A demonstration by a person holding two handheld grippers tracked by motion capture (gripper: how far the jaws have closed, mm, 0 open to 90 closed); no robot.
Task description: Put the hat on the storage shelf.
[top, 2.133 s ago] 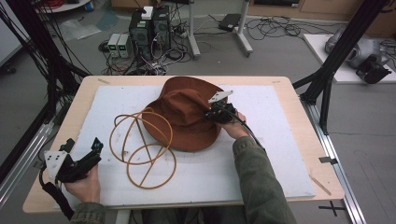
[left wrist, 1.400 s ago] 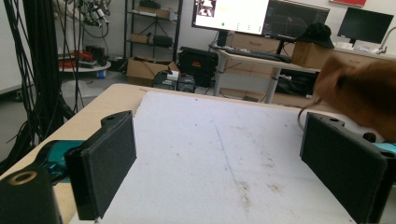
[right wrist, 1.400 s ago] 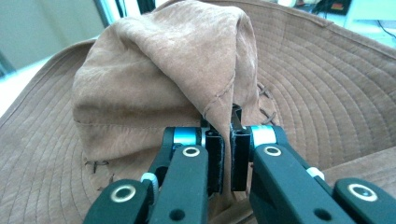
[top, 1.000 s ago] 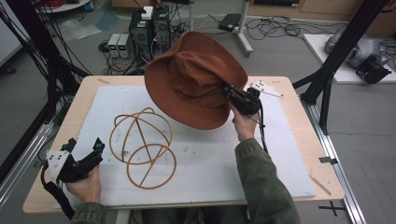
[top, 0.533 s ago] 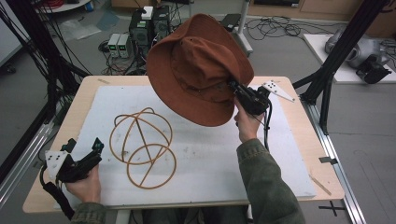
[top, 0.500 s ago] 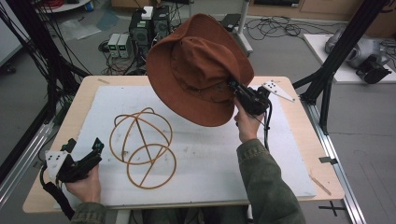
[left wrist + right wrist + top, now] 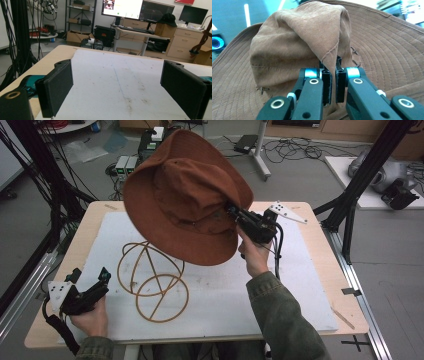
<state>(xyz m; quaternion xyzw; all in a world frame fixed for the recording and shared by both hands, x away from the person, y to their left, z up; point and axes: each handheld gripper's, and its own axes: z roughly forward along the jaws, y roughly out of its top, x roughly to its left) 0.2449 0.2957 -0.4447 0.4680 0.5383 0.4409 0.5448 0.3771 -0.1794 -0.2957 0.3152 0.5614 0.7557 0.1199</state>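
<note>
Now, step in hand: a brown, wide-brimmed fabric hat (image 7: 182, 195) is held up in the air above the table, tilted with its crown toward the camera.
Right gripper (image 7: 235, 215): jaws are clamped tight on a fold of the hat's crown cloth; in the right gripper view (image 7: 333, 82) the pinched fabric is seen squeezed between the pads (image 7: 326, 85).
Left gripper (image 7: 97, 282): it is parked at the near left corner of the table, jaws wide apart, nothing between them; the left gripper view shows its black pads (image 7: 58, 86) over bare mat.
Stand: a tan wire-frame globe-shaped hat stand (image 7: 150, 275) is seen resting on the white mat (image 7: 300, 285), below and left of the hat, well apart from it.
Judged stage: the carry is midway, the hat not yet set down.
Next move: the hat's opening is likely to be turned downward and centred over the wire dome before it is lowered.
Risk: a single pinch of soft cloth may let the brim swing and nudge the light frame.
</note>
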